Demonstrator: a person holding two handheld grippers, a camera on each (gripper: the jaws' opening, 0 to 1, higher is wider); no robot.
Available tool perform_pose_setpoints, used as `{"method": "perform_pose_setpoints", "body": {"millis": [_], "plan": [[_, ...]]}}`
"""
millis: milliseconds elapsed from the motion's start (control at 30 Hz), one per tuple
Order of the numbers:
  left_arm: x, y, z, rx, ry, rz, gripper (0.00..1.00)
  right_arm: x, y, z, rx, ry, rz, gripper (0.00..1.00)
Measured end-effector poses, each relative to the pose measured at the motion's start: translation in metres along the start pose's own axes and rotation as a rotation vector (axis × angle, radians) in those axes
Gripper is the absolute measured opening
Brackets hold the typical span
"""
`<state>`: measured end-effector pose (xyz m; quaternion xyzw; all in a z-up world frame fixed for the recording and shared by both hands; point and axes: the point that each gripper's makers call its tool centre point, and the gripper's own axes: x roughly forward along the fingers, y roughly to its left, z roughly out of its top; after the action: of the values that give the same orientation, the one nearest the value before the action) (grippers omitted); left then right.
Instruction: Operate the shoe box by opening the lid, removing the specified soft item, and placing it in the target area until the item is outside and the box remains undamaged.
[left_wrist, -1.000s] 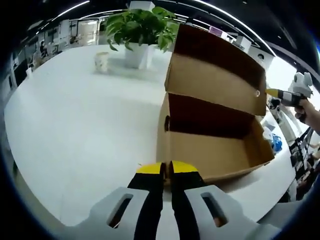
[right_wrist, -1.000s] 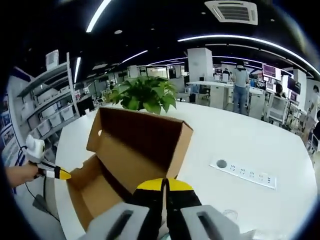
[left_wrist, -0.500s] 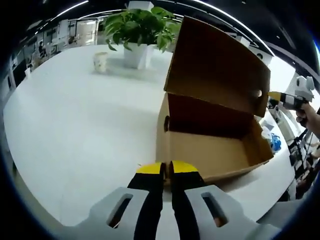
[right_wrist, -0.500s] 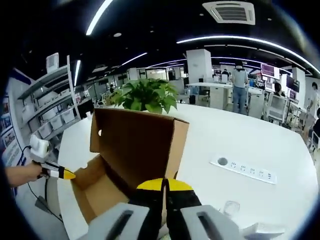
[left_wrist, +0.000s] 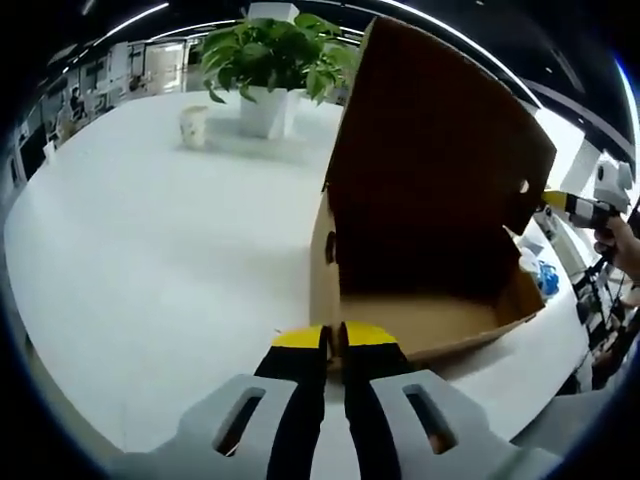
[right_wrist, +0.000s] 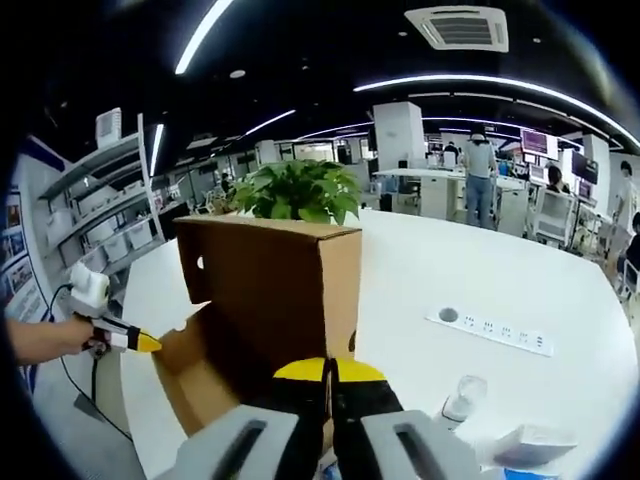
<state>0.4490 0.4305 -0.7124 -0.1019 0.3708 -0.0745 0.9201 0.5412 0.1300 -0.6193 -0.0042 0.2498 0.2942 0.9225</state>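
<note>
A brown cardboard shoe box (left_wrist: 415, 322) stands on the white table (left_wrist: 160, 250), its hinged lid (left_wrist: 440, 140) raised about upright. The inside lies in shadow and I cannot make out any contents. My left gripper (left_wrist: 332, 336) is shut, its yellow tips right at the box's near wall. From the right, the right gripper (left_wrist: 572, 207), held by a hand, points its yellow tip at the lid's far edge. In the right gripper view the lid (right_wrist: 280, 285) rises over the box (right_wrist: 205, 385). My right gripper (right_wrist: 328, 368) is shut low in front of it, and the left gripper (right_wrist: 125, 338) is at the box's end.
A potted plant (left_wrist: 268, 55) and a paper cup (left_wrist: 191, 124) stand beyond the box. In the right gripper view a power strip (right_wrist: 490, 330) and a small clear cup (right_wrist: 462, 396) lie on the table to the right. Shelves (right_wrist: 105, 205) and a standing person (right_wrist: 480, 175) lie beyond.
The lid has swung up from a slant to about upright. Both grippers stay shut and have hardly moved.
</note>
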Motion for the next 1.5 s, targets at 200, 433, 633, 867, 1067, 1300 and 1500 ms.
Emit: {"method": "perform_pose_setpoints", "body": {"millis": [200,433,633,867,1067,1300,1500], "plan": [[0.001,0.001,0.000,0.000,0.000,-0.010,0.03,-0.003,0.003,-0.004,0.013,-0.011,-0.008,0.00],[0.001,0.000,0.000,-0.001,-0.005,-0.017,0.04,-0.005,0.005,-0.009,0.018,-0.014,-0.007,0.00],[0.001,0.000,0.001,0.012,-0.006,-0.025,0.04,-0.007,0.007,-0.015,0.015,-0.017,-0.007,0.00],[0.001,-0.001,0.001,0.030,-0.003,-0.031,0.04,-0.007,0.007,-0.026,0.054,-0.011,-0.006,0.00],[0.001,-0.002,0.001,0.048,-0.003,-0.038,0.04,-0.008,0.009,-0.032,0.081,-0.014,-0.007,0.00],[0.001,-0.003,0.001,0.053,-0.008,-0.048,0.05,-0.010,0.013,-0.045,0.104,-0.004,-0.002,0.00],[0.000,-0.003,0.002,0.067,-0.005,-0.046,0.05,-0.011,0.017,-0.056,0.099,0.013,0.000,0.00]]}}
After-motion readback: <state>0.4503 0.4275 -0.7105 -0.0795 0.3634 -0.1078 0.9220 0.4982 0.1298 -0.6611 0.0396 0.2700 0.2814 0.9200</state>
